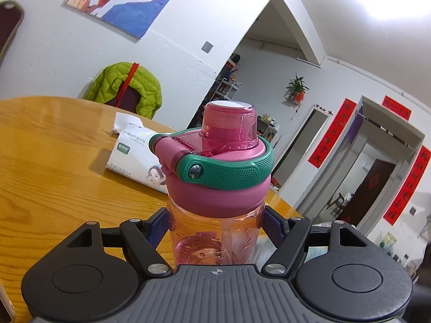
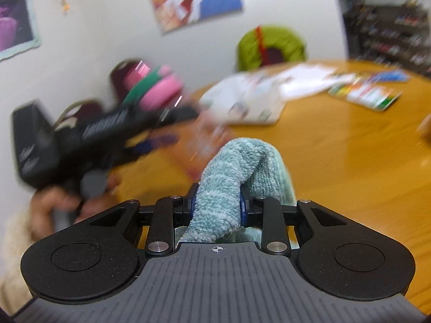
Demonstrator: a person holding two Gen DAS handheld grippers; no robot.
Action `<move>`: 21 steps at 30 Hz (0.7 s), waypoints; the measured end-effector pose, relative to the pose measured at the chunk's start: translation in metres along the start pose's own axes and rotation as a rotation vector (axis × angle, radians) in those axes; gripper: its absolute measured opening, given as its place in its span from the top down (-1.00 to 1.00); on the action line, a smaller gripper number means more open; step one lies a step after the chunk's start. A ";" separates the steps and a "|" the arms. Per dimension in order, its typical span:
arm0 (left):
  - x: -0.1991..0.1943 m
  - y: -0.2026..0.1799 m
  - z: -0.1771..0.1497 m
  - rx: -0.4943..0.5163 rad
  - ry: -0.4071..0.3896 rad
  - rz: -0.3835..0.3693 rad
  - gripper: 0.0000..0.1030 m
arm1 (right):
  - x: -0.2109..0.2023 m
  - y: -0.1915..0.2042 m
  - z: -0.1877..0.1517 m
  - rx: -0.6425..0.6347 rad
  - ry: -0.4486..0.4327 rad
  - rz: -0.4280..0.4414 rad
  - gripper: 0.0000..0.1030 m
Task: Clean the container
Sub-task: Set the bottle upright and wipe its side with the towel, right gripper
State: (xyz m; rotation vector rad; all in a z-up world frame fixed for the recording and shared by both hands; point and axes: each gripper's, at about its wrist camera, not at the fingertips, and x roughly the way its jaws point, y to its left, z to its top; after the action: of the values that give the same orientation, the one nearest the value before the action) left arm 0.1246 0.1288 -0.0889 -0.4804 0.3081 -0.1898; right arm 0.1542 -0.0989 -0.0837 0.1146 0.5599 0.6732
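Clamped around the clear pink body of the water bottle [image 1: 215, 188], my left gripper [image 1: 214, 226] holds it upright above the wooden table [image 1: 54, 175]. Beside it, my right gripper [image 2: 216, 210] pinches a folded teal cloth [image 2: 231, 177] between its pads.

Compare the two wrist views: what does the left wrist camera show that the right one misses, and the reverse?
Left wrist only: the doorway with red banners and a potted plant.
Right wrist only: the right claw shut on a teal cloth, and leaflets.
Both: the pink bottle in the left claw, the wooden table, the green jacket.
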 end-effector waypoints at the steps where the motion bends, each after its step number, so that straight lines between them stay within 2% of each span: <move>1: 0.000 -0.003 -0.001 0.025 -0.001 -0.001 -0.38 | -0.002 -0.002 0.004 0.008 -0.026 -0.012 0.42; 10: 0.001 -0.042 -0.021 0.340 -0.013 0.006 -0.39 | -0.016 -0.036 0.016 0.179 -0.177 0.025 0.42; 13: 0.001 -0.049 -0.023 0.396 -0.002 0.018 -0.39 | -0.008 -0.053 0.011 0.277 -0.207 0.059 0.42; 16: 0.003 -0.054 -0.019 0.399 0.038 0.038 -0.39 | 0.003 -0.070 0.005 0.367 -0.245 0.118 0.44; 18: 0.006 -0.058 -0.019 0.410 0.061 0.040 -0.39 | 0.009 -0.078 0.002 0.391 -0.236 0.133 0.46; 21: 0.013 -0.069 -0.025 0.485 0.070 0.046 -0.39 | 0.015 -0.087 -0.001 0.405 -0.228 0.127 0.46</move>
State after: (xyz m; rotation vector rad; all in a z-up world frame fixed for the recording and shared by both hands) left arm 0.1212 0.0545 -0.0799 0.0129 0.3287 -0.2284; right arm 0.2116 -0.1574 -0.1153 0.6029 0.4646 0.6526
